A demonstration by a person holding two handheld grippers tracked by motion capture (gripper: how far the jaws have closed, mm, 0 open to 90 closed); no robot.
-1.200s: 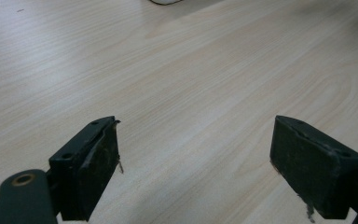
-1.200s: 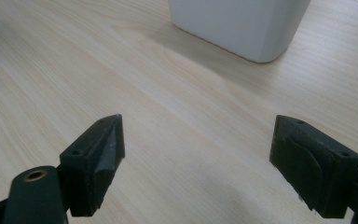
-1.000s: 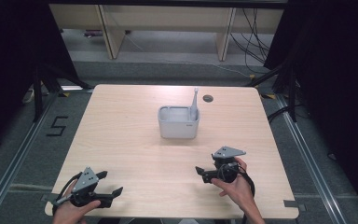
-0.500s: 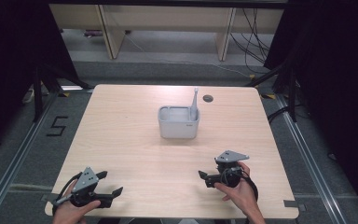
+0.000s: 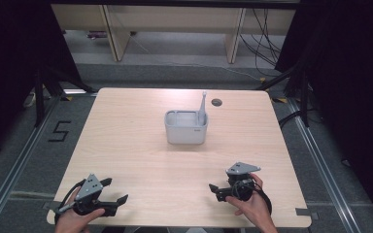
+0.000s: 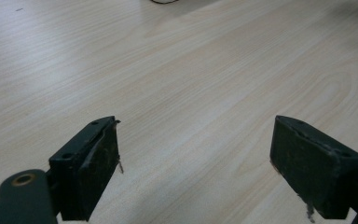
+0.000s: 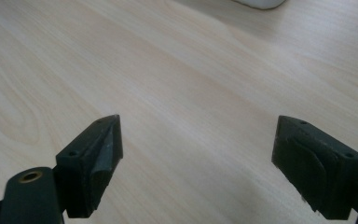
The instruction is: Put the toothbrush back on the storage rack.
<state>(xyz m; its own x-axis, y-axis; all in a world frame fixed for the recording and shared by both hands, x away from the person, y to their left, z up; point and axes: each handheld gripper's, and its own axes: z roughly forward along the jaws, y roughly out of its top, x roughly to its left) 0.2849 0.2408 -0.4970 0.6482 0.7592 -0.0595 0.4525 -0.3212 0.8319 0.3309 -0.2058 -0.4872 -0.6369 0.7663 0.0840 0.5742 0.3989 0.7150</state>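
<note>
A white rectangular holder (image 5: 186, 127) stands upright at the middle of the wooden table (image 5: 141, 116), with a grey stick-like utensil (image 5: 202, 105) leaning up out of its right side. Near the table's front left corner a hand holds my left gripper (image 5: 114, 190), open and low over the wood. My right gripper (image 5: 215, 191) is held at the front right, jaws pointing left, also open. In the left gripper view the gripper (image 6: 193, 154) has bare table between its jaws. In the right gripper view the gripper (image 7: 196, 158) is wide apart, and the holder's base (image 7: 261, 3) peeks in at the top edge.
A small dark round grommet (image 5: 216, 102) sits in the tabletop behind the holder. Metal rails (image 5: 9, 165) run along the floor on both sides of the table, and shelving (image 5: 175, 24) with cables (image 5: 264, 43) stands beyond the far edge.
My right gripper has drawn back a little toward the front edge and slightly right. The left gripper has stayed where it was.
</note>
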